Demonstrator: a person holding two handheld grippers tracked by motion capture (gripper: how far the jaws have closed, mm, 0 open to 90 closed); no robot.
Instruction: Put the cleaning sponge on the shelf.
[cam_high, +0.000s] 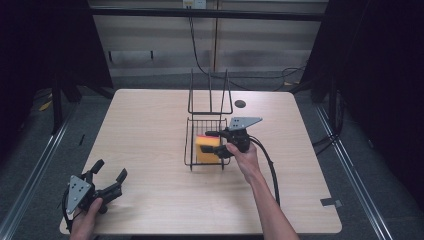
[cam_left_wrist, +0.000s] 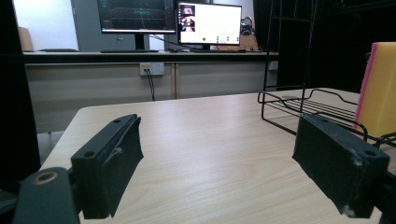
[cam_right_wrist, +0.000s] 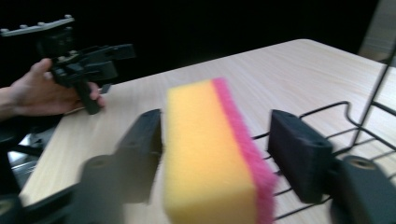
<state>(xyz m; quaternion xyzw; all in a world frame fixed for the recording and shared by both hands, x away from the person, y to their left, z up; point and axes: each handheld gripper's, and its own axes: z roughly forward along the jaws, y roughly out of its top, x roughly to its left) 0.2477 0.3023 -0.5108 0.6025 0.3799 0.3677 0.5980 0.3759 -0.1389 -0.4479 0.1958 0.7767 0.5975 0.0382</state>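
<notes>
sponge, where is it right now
In the high view the sponge stands on edge in the wire rack at the table's middle, between the jaws of the right gripper, which stand apart from it in the right gripper view.

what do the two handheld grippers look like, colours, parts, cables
Both are black handheld tools. The left gripper has two flat black jaws, screw holes in their ends, and a grey three-cornered plate with small dark dots. The right gripper bears a similar grey plate, and a thick black cable trails from it along the table. Both forearms are bare, with no sleeves in view.
</notes>
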